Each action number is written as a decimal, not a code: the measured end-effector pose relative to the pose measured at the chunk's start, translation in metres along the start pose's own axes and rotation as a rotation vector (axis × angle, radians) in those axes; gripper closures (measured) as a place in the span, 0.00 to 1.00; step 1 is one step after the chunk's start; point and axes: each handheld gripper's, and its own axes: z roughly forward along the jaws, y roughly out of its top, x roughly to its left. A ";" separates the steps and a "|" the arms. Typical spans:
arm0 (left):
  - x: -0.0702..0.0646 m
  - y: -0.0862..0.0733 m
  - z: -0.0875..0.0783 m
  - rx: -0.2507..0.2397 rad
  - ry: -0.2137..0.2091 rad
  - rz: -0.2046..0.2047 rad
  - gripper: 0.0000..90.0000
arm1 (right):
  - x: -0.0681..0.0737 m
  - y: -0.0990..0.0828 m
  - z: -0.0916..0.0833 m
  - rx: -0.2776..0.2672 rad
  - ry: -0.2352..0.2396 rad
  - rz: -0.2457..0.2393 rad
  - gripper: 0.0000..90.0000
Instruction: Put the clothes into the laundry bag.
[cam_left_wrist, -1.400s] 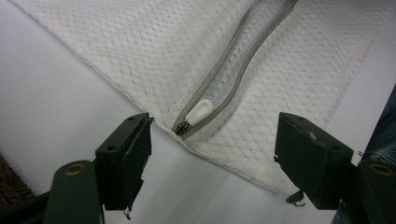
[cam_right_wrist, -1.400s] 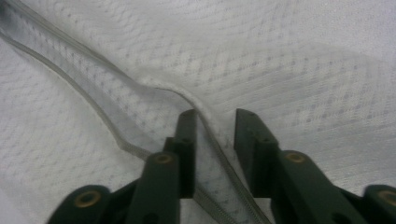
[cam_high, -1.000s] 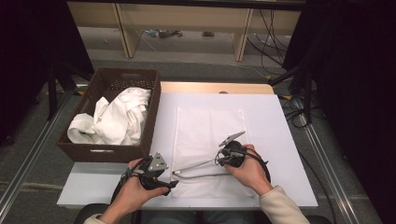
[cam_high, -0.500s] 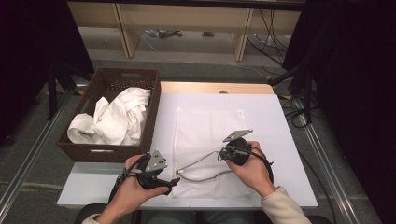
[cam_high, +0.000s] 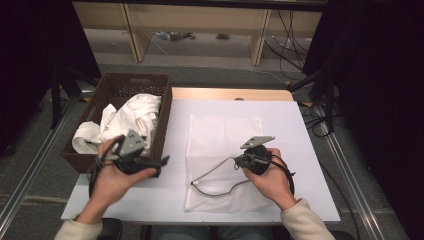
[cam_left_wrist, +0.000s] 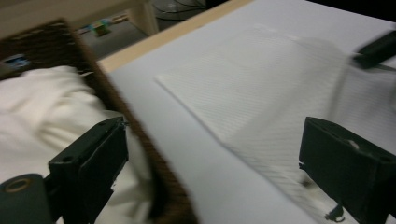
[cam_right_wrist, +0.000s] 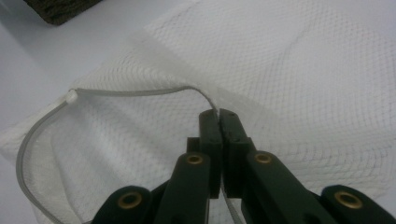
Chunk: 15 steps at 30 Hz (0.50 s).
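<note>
Right tool (cam_right_wrist: 218, 113) pinches the mesh bag's (cam_high: 225, 135) rim; hold it up. Left tool (cam_left_wrist: 212, 154), just opened and empty, grabs white clothes (cam_high: 130, 117).

Mesh bag (cam_high: 225, 150) lies flat mid-table (cam_high: 300, 130), w/ basket (cam_high: 162, 115) just left of it at table's left edge, cloth (cam_high: 135, 117) in basket, left gripper (cam_high: 150, 162) between basket & bag, right gripper (cam_high: 240, 161) over bag's near half.

left gripper (cam_high: 150, 162) has risen off the mesh bag (cam_high: 225, 145) toward the basket (cam_high: 162, 117), its jaws just opened wide and empty; right gripper (cam_high: 240, 161) has lifted the bag's rim cord (cam_high: 212, 172) slightly.
</note>
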 end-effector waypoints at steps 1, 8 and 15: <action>0.011 0.003 0.002 0.004 0.024 -0.022 0.06 | -0.001 0.001 -0.002 0.011 0.008 -0.011 1.00; 0.074 0.030 0.021 0.113 0.152 -0.039 0.00 | 0.001 0.002 -0.003 0.017 0.007 0.025 1.00; 0.112 0.027 0.063 0.217 0.192 -0.102 0.00 | 0.002 0.002 -0.003 0.010 0.011 0.039 1.00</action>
